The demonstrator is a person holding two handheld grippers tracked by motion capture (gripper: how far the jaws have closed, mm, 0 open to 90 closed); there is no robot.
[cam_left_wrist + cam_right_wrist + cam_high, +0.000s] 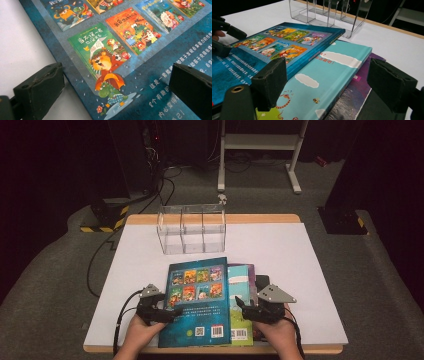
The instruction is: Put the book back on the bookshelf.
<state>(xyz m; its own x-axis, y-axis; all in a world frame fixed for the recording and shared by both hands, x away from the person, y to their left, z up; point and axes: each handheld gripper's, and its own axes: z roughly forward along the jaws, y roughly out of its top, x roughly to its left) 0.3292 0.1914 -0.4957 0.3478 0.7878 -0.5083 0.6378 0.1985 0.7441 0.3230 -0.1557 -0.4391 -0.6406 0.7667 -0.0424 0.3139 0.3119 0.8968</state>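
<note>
A dark blue picture book lies back cover up on top of a small stack near the table's front edge. Under it is a teal book and, lower, a purple one. My left gripper is open at the blue book's left edge, one jaw over the white table and the other over the cover. My right gripper is open on the stack's right side, its jaws standing either side of the teal book. Neither holds anything. The left gripper also appears far off in the right gripper view.
A clear acrylic rack with three upright compartments stands at the back centre of the white table, just beyond the books; its near wall is empty. A dark flat item pokes out under the stack's right side. Cables trail off left.
</note>
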